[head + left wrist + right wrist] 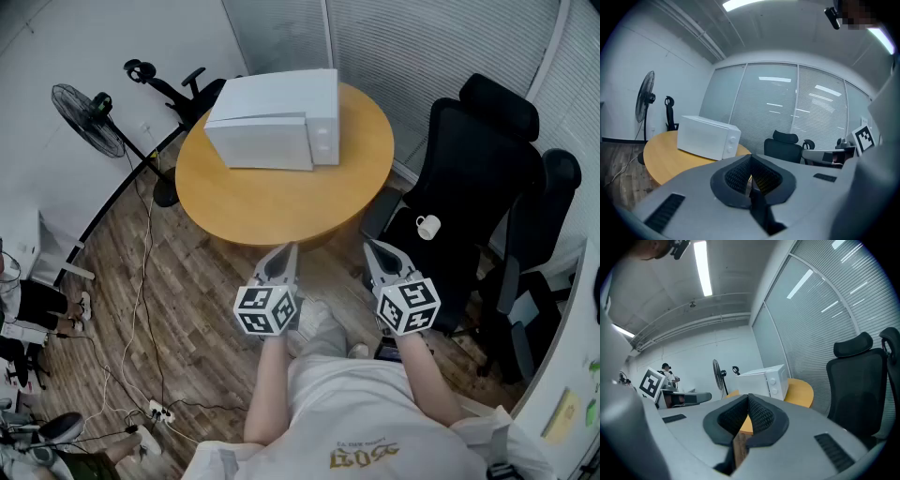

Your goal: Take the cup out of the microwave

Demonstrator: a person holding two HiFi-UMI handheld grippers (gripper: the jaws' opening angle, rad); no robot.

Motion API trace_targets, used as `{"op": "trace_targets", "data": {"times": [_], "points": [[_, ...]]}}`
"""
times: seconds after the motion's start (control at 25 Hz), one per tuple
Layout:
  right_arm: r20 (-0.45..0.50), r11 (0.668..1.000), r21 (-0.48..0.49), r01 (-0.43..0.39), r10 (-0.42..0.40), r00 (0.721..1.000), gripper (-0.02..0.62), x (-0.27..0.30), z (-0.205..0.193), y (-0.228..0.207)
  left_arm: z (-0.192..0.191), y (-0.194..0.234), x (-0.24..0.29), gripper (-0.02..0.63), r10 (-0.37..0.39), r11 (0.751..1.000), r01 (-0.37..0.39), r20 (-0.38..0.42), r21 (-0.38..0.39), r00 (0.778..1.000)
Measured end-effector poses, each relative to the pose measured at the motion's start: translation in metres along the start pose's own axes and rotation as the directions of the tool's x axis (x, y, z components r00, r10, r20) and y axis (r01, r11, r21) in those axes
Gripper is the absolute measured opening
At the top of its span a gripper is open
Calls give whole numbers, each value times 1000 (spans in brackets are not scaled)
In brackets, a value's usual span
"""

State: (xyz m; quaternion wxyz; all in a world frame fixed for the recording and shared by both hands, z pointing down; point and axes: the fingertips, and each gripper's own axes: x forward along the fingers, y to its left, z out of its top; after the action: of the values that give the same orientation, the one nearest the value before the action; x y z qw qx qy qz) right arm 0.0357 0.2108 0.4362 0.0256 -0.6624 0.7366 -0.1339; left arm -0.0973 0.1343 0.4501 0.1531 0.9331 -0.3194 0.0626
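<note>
Left gripper (289,249): grey two-jaw tongs, held low in front of the person, tips toward the table edge. Jaws together, nothing between them; the left gripper view shows the black ribbed pads (738,176) meeting at the tip.
Right gripper (369,246): the same make, beside the left one and a little apart from it, pointing the same way. Jaws closed, nothing held; its ribbed pads (761,416) also meet.
Marker cubes: one black-and-white patterned cube on each gripper, left (266,310) and right (408,306), just ahead of the person's forearms.
Round wooden table (281,197): light brown top, just beyond both gripper tips.
White box-shaped microwave (277,120): stands on the far half of the table, door shut, two knobs on its right-hand panel. Its inside is not visible from any view.
Small white cup with handle (427,226): upright on the seat of the black office chair, to the right of the table and well apart from the microwave. Nearer the right gripper, which does not touch it.
Black office chair (487,141): high-backed, against the blinds on the right.
Black standing fan (86,120): on the left, near the wall, beyond the table.
Wood plank floor (187,309): cables run across it to a white power strip (157,410) at lower left.
</note>
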Motion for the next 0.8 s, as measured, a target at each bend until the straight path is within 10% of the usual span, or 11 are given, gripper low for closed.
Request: {"op": "trace_targets", "data": {"times": [0.4, 0.48, 0.56, 0.8], "points": [[38, 1000, -10, 1, -1, 999, 12, -2, 6, 1, -1, 5, -4, 15, 36, 999, -36, 9, 1, 999], [77, 1000, -13, 4, -3, 997, 20, -3, 14, -2, 6, 7, -3, 145, 48, 999, -47, 54, -16, 997], [70, 1000, -25, -4, 6, 998, 213, 2, 19, -5, 15, 11, 0, 307, 60, 997, -55, 94, -50, 994], [54, 1000, -6, 9, -8, 998, 227, 11, 19, -16, 21, 19, 9, 322, 93, 995, -90, 95, -39, 991]]}}
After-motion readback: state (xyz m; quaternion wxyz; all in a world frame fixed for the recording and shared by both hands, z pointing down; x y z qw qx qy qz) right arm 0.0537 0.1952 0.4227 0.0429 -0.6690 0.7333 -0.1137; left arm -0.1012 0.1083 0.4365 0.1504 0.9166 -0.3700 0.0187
